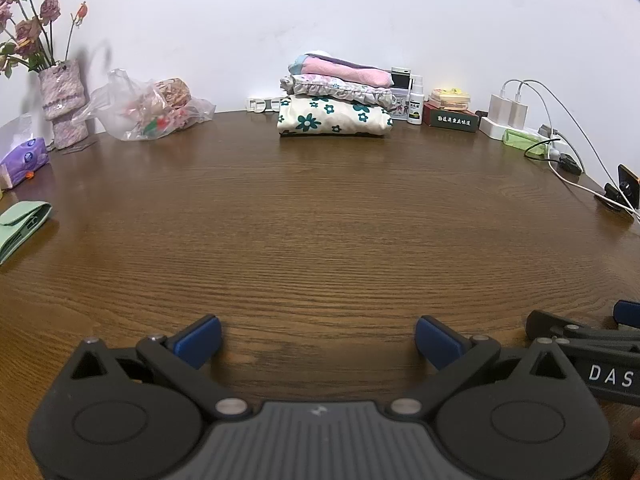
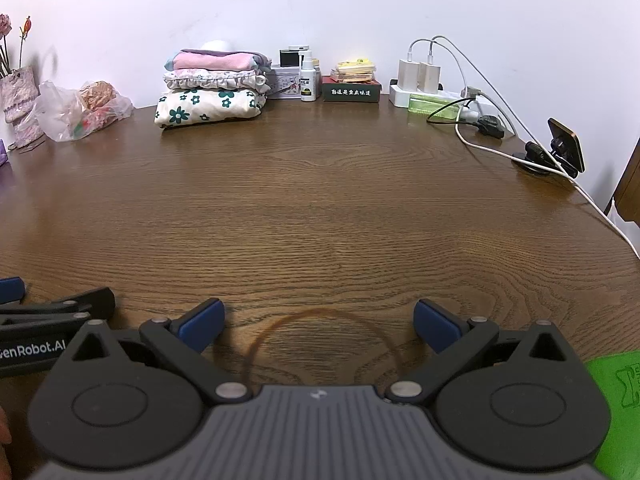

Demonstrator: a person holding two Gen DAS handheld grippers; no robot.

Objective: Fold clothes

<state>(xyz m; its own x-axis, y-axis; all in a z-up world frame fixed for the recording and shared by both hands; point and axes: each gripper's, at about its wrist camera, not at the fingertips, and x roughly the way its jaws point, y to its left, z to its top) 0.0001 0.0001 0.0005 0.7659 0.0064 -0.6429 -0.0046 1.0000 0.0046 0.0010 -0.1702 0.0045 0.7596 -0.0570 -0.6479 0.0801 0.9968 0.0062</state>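
A stack of folded clothes (image 1: 334, 98) sits at the far edge of the brown wooden table (image 1: 320, 220) against the wall: a cream cloth with teal flowers at the bottom, a frilled floral one in the middle, a pink one on top. The stack also shows in the right wrist view (image 2: 212, 88). My left gripper (image 1: 318, 338) is open and empty, low over the table's near edge. My right gripper (image 2: 320, 324) is open and empty beside it, also low over the near edge. Each gripper shows at the edge of the other's view.
At the left stand a vase of dried roses (image 1: 64, 100), a plastic bag (image 1: 148, 106), a purple tissue pack (image 1: 24, 162) and a green pouch (image 1: 22, 226). At the right are a spray bottle (image 2: 308, 80), boxes (image 2: 352, 88), chargers with cables (image 2: 424, 76) and a phone mount (image 2: 560, 152). A green item (image 2: 616, 408) lies near right.
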